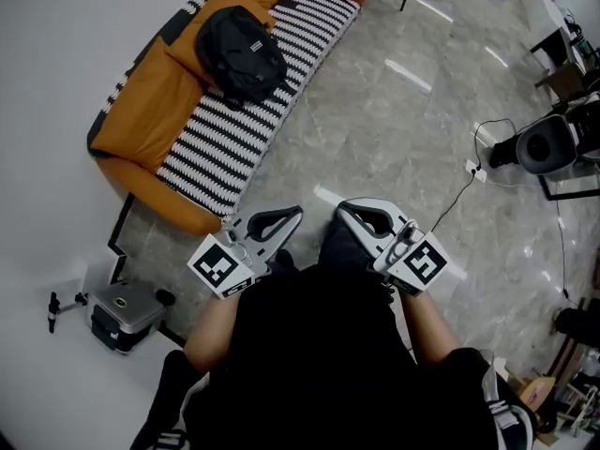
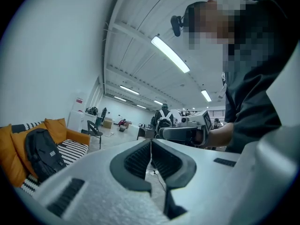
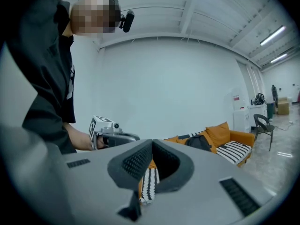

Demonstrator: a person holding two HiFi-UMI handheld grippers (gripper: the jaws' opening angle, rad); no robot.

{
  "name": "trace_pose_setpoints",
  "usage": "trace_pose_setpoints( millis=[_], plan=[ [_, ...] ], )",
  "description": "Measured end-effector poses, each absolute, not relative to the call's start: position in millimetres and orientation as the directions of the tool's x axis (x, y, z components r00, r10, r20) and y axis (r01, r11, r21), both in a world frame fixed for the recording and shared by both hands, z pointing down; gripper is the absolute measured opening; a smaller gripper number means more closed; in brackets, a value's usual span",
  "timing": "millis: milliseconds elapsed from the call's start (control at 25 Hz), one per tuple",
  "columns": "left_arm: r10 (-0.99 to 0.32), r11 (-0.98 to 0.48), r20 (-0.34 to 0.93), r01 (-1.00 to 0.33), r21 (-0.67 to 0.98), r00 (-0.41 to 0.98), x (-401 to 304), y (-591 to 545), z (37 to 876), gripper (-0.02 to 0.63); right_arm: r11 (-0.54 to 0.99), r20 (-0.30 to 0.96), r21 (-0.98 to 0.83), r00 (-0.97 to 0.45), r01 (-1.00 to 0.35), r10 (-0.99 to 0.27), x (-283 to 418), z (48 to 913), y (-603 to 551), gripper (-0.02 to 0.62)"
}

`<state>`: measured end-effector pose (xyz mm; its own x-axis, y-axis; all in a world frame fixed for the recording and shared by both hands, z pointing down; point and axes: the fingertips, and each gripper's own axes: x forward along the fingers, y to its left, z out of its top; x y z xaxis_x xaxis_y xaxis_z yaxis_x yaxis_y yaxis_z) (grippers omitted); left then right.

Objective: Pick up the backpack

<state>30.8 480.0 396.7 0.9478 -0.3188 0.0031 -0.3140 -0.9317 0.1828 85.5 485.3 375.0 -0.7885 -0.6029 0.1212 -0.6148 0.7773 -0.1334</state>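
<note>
Both tongs are closed tight with nothing between their jaws; the left gripper (image 1: pixel 296 213) and the right gripper (image 1: pixel 342 207) are held close to the person's body, side by side, tips angled toward each other; the black backpack (image 1: pixel 242 52) rests on the orange sofa (image 1: pixel 141 111), propped against its back cushions above the striped seat (image 1: pixel 225 134); grey floor (image 1: pixel 394 129) lies between it and both grippers, well apart.

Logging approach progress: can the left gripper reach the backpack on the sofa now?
Probably not yet: the left gripper, shut, sits near the person's body, with floor between it and the backpack on the sofa. Nothing blocks it.
</note>
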Motion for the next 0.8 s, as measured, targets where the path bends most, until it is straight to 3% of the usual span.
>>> trace_pose_setpoints(
  millis=[360,800],
  plan=[
    [-0.473,-0.867,0.054,-0.476,0.151,0.879,68,399,391,0.025,0.878,0.095,-0.116,-0.885,-0.465,-0.456,123,380,395,0.026],
    [-0.562,-0.811,0.062,-0.564,0.156,0.825,143,325,375,0.025,0.935,0.083,-0.134,-0.944,-0.329,-0.320,192,376,319,0.026]
  ],
)
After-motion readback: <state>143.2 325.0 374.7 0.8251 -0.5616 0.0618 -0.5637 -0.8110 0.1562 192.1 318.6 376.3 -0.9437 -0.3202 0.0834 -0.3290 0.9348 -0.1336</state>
